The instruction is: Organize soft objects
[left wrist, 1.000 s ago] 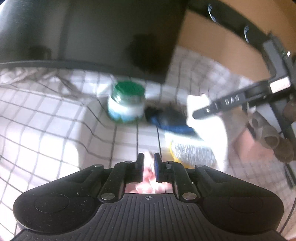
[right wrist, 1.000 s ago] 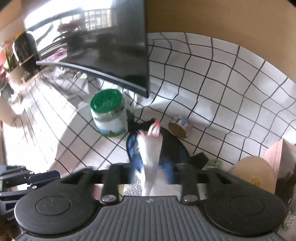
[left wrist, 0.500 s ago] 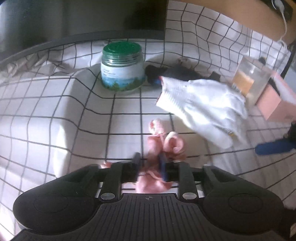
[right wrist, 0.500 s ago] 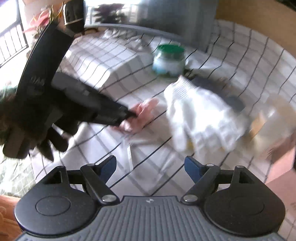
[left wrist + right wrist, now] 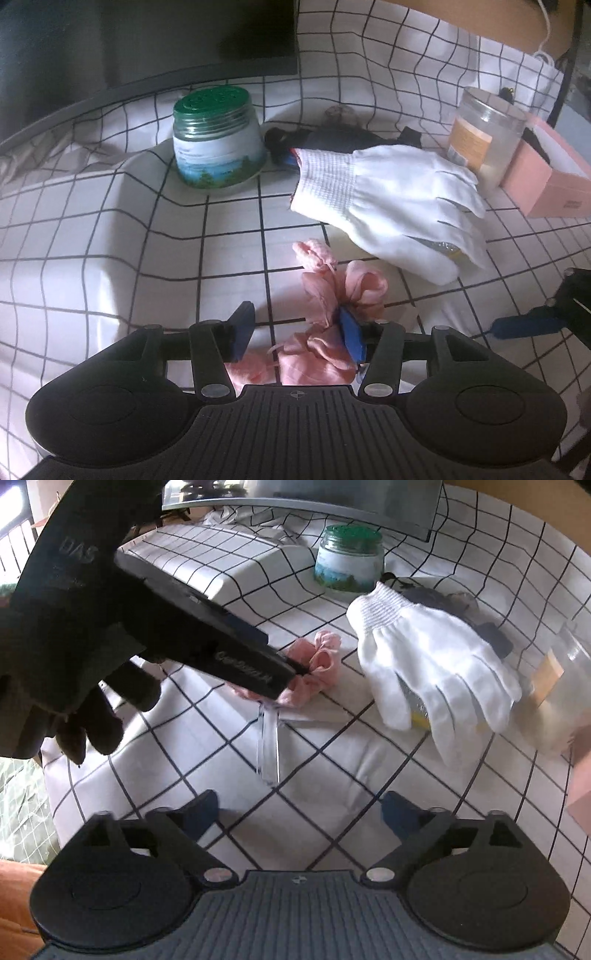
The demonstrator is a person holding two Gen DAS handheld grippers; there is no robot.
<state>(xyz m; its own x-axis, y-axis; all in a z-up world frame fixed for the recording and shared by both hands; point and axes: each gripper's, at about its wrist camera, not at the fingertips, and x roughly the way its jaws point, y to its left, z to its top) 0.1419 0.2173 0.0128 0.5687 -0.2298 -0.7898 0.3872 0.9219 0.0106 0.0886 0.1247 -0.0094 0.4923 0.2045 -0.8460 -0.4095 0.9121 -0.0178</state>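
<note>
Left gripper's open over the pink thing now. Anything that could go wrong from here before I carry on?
The left hand-held gripper is open, but the pink fabric lies against one finger pad, so it might drag along when the gripper lifts. The white glove lies beside a clear jar; a careless grab there could knock it.

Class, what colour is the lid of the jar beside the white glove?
Green lid; clearest in the left wrist view.

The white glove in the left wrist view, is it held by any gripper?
No, the white glove lies free on the checked cloth, while the open left gripper is around the pink fabric.
</note>
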